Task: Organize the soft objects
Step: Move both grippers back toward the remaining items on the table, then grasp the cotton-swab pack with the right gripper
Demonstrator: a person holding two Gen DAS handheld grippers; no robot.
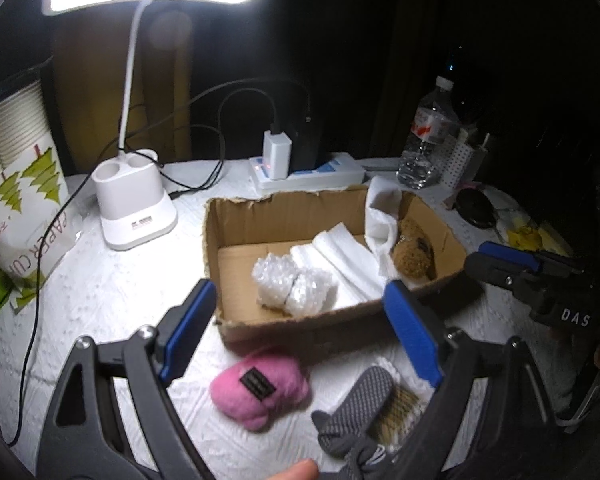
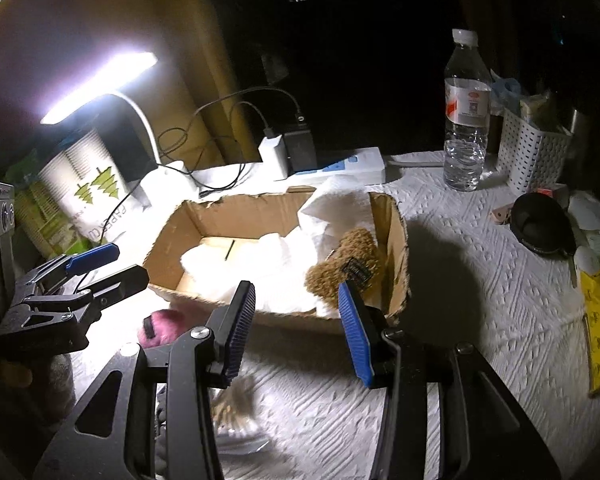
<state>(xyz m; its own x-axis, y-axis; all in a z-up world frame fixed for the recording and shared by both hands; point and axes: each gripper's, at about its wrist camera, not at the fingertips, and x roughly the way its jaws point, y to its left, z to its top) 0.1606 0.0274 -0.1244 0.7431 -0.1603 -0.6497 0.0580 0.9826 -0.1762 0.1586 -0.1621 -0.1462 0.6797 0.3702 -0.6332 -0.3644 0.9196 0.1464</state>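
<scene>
On the lamplit desk: a torn-rimmed cardboard box (image 1: 236, 236) sits mid-table on white embossed paper, with two handheld grippers poised over its near edge.
Box contents: two bubble-wrap rolls (image 1: 292, 286) at the near left, folded white cloths (image 1: 340, 258) in the middle, a brown plush toy (image 2: 346, 266) against the right wall.
Left out: a pink felt plush (image 1: 258, 392) and a grey knit sock (image 1: 358, 404) lie on the paper just outside the box's near wall.
Left gripper (image 1: 300, 332): jaws stand wide, nothing between the blue pads.
Right gripper (image 2: 296, 330): jaws part-way apart and empty, hanging before the box's near wall, in line with the brown toy.
Progress: judged partly done, with two soft items waiting.
Handling, pink plush: likely light and squashy; a pinch across its plump middle, clear of the black label, should hold.
Handling, sock: limp and floppy; best gathered at the bunched near end, or it may trail and snag the box rim.
Beyond: desk lamp (image 1: 140, 208), power strip (image 1: 312, 170), water bottle (image 2: 466, 120).
</scene>
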